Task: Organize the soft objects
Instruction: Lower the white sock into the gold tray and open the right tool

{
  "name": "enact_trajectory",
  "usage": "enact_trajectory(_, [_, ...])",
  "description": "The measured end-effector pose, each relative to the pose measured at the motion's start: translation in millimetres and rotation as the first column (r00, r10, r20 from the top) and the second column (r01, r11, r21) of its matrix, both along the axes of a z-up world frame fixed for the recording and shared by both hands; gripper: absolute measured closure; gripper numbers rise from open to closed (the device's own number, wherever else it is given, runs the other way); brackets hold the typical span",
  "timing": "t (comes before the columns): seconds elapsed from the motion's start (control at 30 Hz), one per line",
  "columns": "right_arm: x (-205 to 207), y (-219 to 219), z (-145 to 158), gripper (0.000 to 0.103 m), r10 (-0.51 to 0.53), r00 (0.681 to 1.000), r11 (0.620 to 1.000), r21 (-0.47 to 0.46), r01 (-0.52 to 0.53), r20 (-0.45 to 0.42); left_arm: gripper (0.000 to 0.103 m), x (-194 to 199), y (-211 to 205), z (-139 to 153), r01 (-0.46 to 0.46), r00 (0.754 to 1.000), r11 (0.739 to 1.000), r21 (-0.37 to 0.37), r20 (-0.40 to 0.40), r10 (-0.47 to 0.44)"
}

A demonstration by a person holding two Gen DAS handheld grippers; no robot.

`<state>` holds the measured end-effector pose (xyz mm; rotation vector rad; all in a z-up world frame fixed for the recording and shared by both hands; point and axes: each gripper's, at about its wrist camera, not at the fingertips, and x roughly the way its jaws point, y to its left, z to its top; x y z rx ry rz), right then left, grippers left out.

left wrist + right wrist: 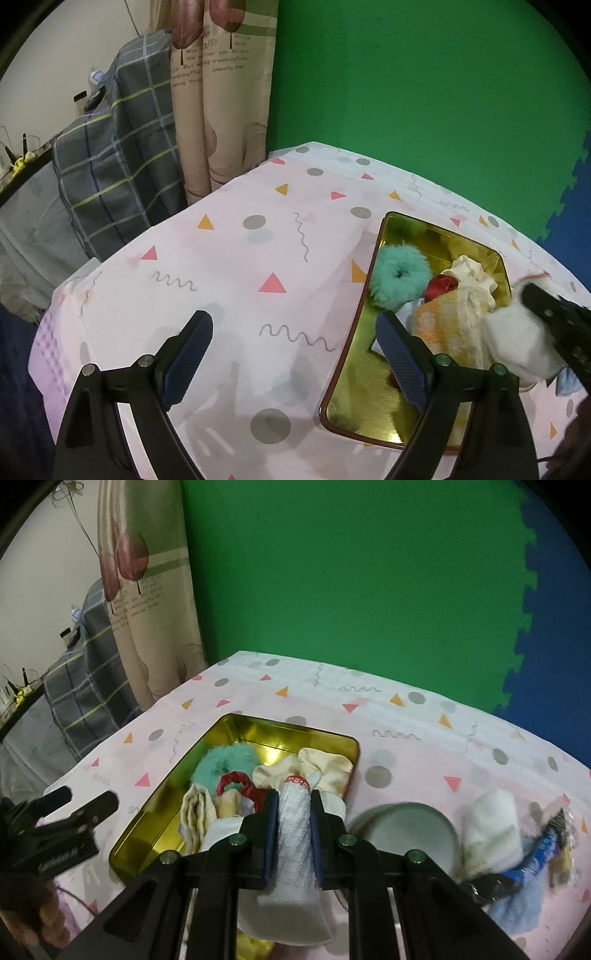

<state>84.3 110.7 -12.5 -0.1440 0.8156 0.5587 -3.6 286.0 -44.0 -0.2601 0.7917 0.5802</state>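
Observation:
A gold tin tray (354, 332) (295, 738) on the pink patterned tablecloth holds a teal fluffy scrunchie (400, 277) (218, 764), a red scrunchie (441, 286) (236, 781), a cream scrunchie (472, 280) (328, 768) and folded cloths (443, 328). My right gripper (293, 801) is shut on a white sock (295, 842) with red trim, held over the tray's near right end. From the left wrist view that sock (517, 339) and the right gripper (543, 306) enter from the right. My left gripper (295, 350) (83, 799) stands open and empty over the cloth, left of the tray.
Right of the tray lie a round white lid (410, 830), a folded white sock (491, 827), a light blue cloth (517, 912) and a blue packet (550, 842). A green and blue foam wall stands behind the table. A curtain (221, 110) and plaid bedding (122, 155) are at the left.

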Motion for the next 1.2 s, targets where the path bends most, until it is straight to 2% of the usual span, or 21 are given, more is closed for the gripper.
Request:
enact_trajectory(0.3, [17, 39, -23, 0.087, 0.024, 0.999, 1.000, -0.009, -0.024, -0.049, 0.015, 1, -1, -2, 0.015, 1.000, 1.000, -0.011, 0.001, -0.015])
enact_trajectory(0.53, [5, 48, -37, 0.084, 0.052, 0.995, 0.998, -0.027, -0.054, -0.080, 0.015, 0, 0, -1, 0.011, 1.000, 1.000, -0.027, 0.012, -0.011])
enact_trajectory(0.6, [5, 45, -34, 0.082, 0.041, 0.996, 0.999, -0.030, -0.043, -0.080, 0.015, 0, 0, 0, 0.014, 1.000, 1.000, -0.026, 0.016, -0.014])
enact_trajectory(0.63, [5, 43, -32, 0.078, 0.041, 0.996, 0.999, -0.025, -0.043, -0.080, 0.015, 0, -1, 0, 0.017, 1.000, 1.000, -0.022, 0.017, -0.017])
enact_trajectory(0.7, [3, 39, -26, 0.063, 0.046, 0.996, 0.999, -0.015, -0.048, -0.078, 0.015, 1, -2, 0, 0.024, 1.000, 1.000, -0.018, 0.021, -0.024])
enact_trajectory(0.8, [-2, 34, -17, 0.058, 0.044, 0.998, 0.999, -0.021, -0.045, -0.049, 0.015, 1, -4, 0, 0.032, 0.999, 0.999, -0.016, 0.025, -0.031])
enact_trajectory(0.9, [-9, 27, -7, 0.055, 0.040, 0.999, 0.999, -0.026, -0.040, -0.016, 0.015, 1, -6, 1, 0.035, 0.999, 0.999, -0.009, 0.032, -0.035])
enact_trajectory(1.2, [-35, -22, 22, 0.054, 0.012, 1.000, 1.000, 0.028, -0.012, 0.017, 0.015, 3, -17, 2, 0.053, 0.998, 0.998, 0.032, 0.025, -0.054])
